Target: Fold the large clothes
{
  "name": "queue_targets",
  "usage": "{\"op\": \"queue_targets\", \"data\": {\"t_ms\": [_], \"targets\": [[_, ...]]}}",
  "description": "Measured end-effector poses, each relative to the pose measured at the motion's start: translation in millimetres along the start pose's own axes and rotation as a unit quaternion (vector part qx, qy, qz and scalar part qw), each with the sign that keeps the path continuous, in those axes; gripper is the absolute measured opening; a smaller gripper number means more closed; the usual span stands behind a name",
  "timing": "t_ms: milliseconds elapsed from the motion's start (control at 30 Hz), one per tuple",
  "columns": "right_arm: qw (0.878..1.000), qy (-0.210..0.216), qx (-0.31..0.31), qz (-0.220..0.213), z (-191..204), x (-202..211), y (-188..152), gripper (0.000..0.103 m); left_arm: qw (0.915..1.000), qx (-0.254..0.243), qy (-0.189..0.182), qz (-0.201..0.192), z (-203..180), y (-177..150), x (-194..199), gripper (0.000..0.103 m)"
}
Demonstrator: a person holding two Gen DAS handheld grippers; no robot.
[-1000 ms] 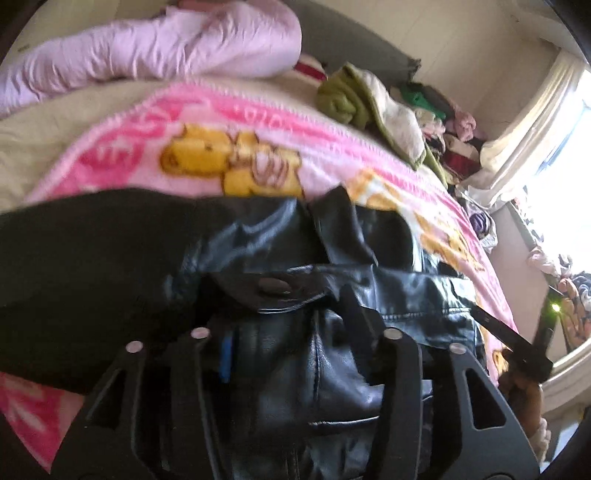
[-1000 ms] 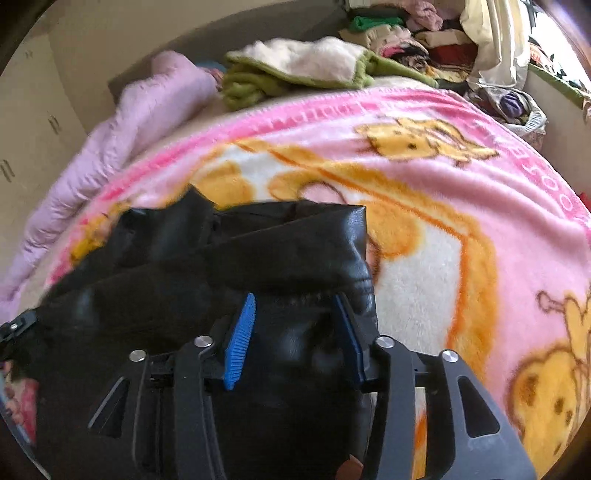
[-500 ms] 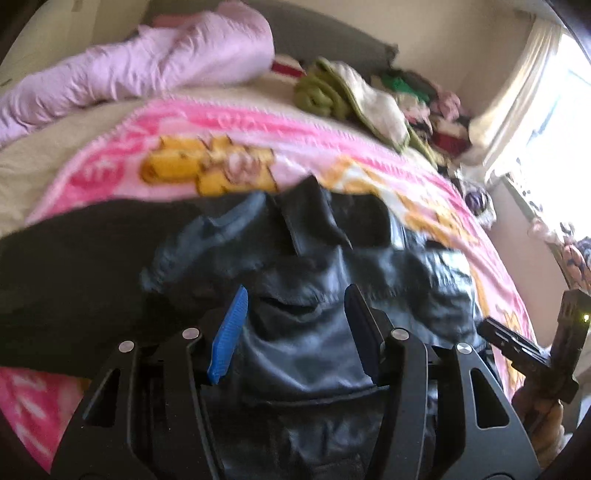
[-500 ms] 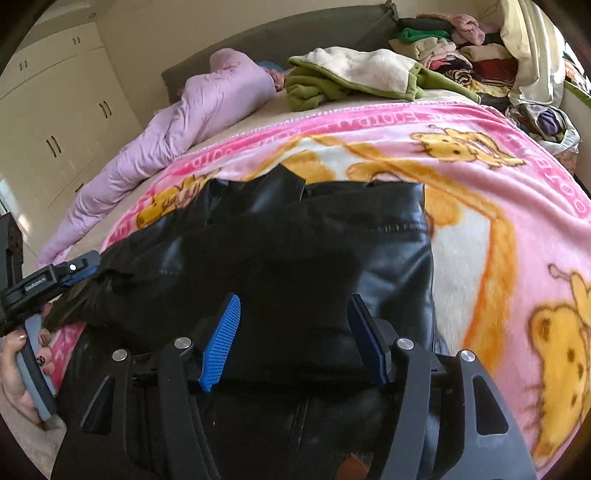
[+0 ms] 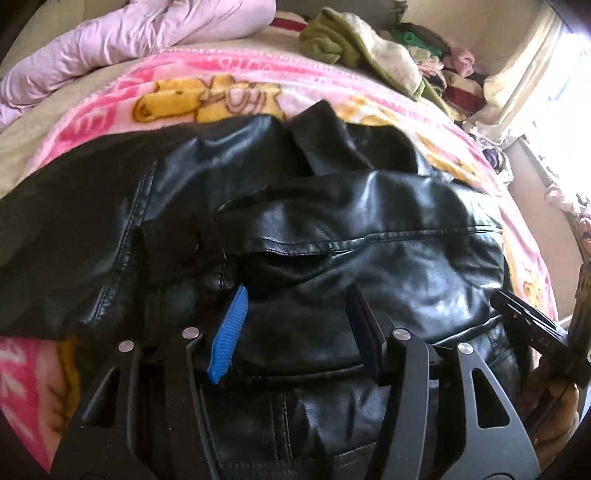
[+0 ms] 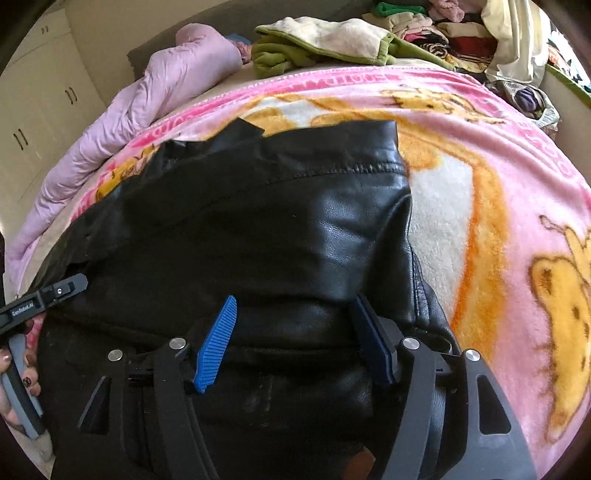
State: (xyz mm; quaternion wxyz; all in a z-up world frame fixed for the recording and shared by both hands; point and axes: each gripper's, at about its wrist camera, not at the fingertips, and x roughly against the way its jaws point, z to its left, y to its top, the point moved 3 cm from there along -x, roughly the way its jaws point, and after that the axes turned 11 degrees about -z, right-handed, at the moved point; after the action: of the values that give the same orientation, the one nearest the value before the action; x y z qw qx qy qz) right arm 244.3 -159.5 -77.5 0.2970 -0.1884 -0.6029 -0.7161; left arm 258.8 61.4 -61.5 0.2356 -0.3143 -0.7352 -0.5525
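A black leather jacket (image 5: 369, 236) lies folded over on a pink cartoon blanket (image 5: 221, 92). My left gripper (image 5: 297, 295) hovers over its near half; its jaws are opening and the blue pads press on nothing. In the right wrist view the jacket (image 6: 295, 229) fills the middle, its stitched hem turned away from me. My right gripper (image 6: 295, 301) hangs above it, jaws also opening, with leather below the fingers but not pinched. The right gripper (image 5: 532, 325) shows at the left view's right edge, and the left gripper (image 6: 44, 295) at the right view's left edge, a hand (image 6: 22, 376) holding it.
A lilac quilt (image 6: 155, 92) is bunched along the far left of the bed. A green and cream blanket (image 6: 325, 40) and a pile of clothes (image 6: 454, 33) sit at the head end. White cupboards (image 6: 40, 110) stand to the left, a curtain (image 5: 524, 74) to the right.
Both grippers' jaws have spread wider and no longer pinch the leather. Both have drawn back toward the jacket's near side, and the jacket now rests flatter on the blanket.
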Motion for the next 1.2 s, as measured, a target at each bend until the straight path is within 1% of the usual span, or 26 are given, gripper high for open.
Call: {"op": "queue_targets", "data": {"t_ms": [33,100,133,167,233,367,500,533,567,633,767,967,1033,1133,1200], "targets": [[1.0,0.011,-0.004,-0.003,3,4,1,0.071,1.0,0.006,-0.005,-0.003,0,1,2,0.049],[1.0,0.025,-0.013,-0.012,6,14,3,0.075,0.9998,0.015,-0.012,-0.008,1,3,6,0.05],[0.999,0.032,-0.014,-0.017,9,19,3,0.079,0.9997,0.017,-0.014,-0.01,1,3,9,0.053],[0.999,0.034,-0.015,-0.022,11,23,2,0.083,0.9996,0.017,-0.016,-0.014,0,4,12,0.058],[0.999,0.036,-0.017,-0.03,13,28,1,0.089,0.9995,0.012,-0.019,-0.022,-4,4,17,0.063],[0.998,0.038,-0.022,-0.048,16,42,-1,0.096,0.9991,0.002,-0.019,-0.038,-12,4,29,0.072],[0.996,0.052,-0.038,-0.059,22,54,-8,0.097,0.9986,0.004,-0.028,-0.046,-14,1,38,0.073],[0.996,0.055,-0.04,-0.062,24,58,-11,0.098,0.9985,0.001,-0.026,-0.048,-14,0,39,0.076],[0.996,0.055,-0.04,-0.066,26,61,-12,0.098,0.9985,-0.002,-0.022,-0.051,-15,0,40,0.085],[0.995,0.056,-0.037,-0.072,32,66,-15,0.098,0.9982,-0.01,-0.014,-0.058,-16,-2,43,0.093],[0.995,0.051,-0.024,-0.084,45,74,-18,0.098,0.9967,-0.032,-0.012,-0.074,-24,-4,52,0.094],[0.994,0.046,-0.008,-0.096,56,82,-22,0.099,0.9945,-0.073,0.002,-0.075,-32,-14,59,0.094],[0.994,0.045,-0.003,-0.097,60,84,-23,0.099,0.9941,-0.077,0.008,-0.077,-32,-15,64,0.094],[0.994,0.05,0.006,-0.098,69,85,-20,0.099,0.9936,-0.074,0.008,-0.085,-29,-14,72,0.094],[0.994,0.054,0.011,-0.099,74,86,-17,0.099,0.9933,-0.07,0.016,-0.091,-24,-12,82,0.094]]}}
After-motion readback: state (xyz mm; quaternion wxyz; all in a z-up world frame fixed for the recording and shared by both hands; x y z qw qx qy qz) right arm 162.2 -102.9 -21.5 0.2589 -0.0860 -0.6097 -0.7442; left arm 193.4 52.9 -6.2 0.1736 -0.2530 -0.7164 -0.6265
